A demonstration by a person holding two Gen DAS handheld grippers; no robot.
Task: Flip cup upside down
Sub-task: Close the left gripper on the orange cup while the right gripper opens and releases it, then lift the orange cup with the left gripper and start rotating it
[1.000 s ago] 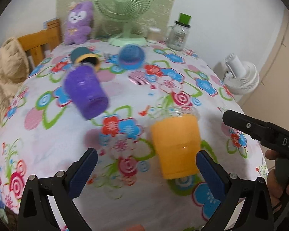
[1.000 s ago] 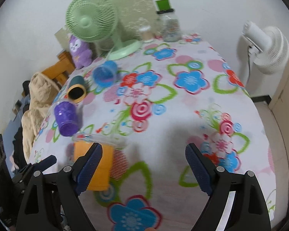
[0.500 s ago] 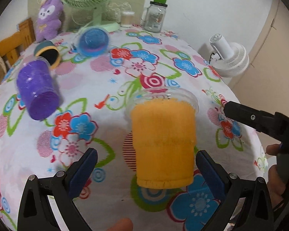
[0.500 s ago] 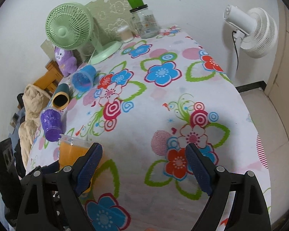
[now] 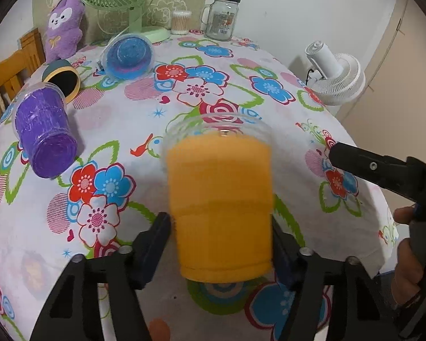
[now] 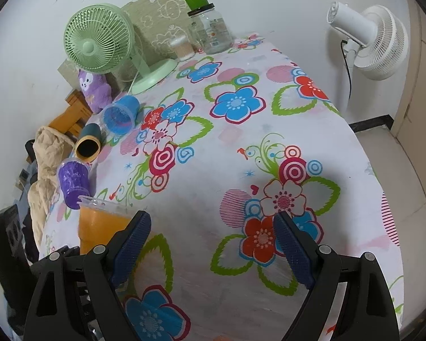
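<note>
orange cup (image 5: 221, 199) stands between the two fingers of our left gripper (image 5: 221, 244), near the front edge of the flowered table (image 5: 207, 96). its clear rim is up and its base is down, so it is not flipped yet. the jaws are drawn in close on both sides of the lower body; the cup is blurred in this view, so it seems we already grip it, but we cannot be fully sure the pads press on it. in the right wrist view the same cup appears at the left, upright on the cloth. our right gripper (image 6: 213, 244) hangs over the bare cloth with its jaws wide apart and nothing between them.

we judge that the step in hand is the grasp of the cup, and the turning is not begun. the next move calls for a firm hold, a small lift from the cloth, then a roll of the left wrist until the rim faces down. the purple cup (image 5: 44, 133) lies well apart at the left and should not disturb us.
</note>
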